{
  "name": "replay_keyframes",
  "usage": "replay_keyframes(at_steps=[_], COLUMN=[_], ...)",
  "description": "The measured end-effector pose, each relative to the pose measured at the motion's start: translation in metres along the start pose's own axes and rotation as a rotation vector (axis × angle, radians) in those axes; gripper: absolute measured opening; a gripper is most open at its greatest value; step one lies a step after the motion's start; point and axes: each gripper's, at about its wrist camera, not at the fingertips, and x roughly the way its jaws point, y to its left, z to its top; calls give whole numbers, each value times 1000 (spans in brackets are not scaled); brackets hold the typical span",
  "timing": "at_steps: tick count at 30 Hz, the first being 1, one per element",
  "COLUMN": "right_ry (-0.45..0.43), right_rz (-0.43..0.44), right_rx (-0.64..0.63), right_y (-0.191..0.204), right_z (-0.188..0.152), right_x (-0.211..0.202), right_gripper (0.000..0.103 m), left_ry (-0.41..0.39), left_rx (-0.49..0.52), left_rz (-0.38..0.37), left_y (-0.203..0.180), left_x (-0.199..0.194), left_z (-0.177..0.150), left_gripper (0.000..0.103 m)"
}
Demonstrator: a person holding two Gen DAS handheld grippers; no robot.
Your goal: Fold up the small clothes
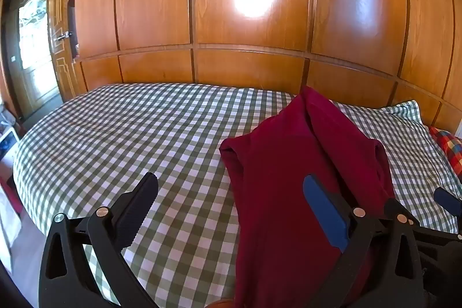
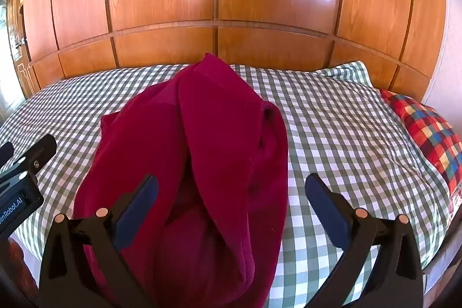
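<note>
**One maroon garment lying on the checked bed**

One maroon garment (image 2: 202,163) is lying crumpled on the green-checked bed (image 1: 130,134), near its close edge; one plaid pillow (image 2: 427,129) is resting at the right; left gripper (image 1: 231,210) and right gripper (image 2: 231,207) are both hovering with fingers spread wide, gripping nothing
</note>
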Motion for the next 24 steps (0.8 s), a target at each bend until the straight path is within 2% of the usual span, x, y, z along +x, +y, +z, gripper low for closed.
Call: replay_keyframes(at_steps=[6, 14, 24], right_ry=[17, 42, 38], right_rz=[13, 12, 10], right_rx=[12, 38, 34], right_y=[-3, -11, -9], right_z=[-1, -5, -9], right_x=[-1, 0, 0], right_gripper=[101, 101, 101], left_ry=[-4, -47, -45], left_rx=[3, 39, 30], left_rz=[7, 69, 75], left_y=[0, -3, 3], left_x=[-2, -15, -16], left_z=[-1, 2, 2], left_gripper=[100, 100, 100])
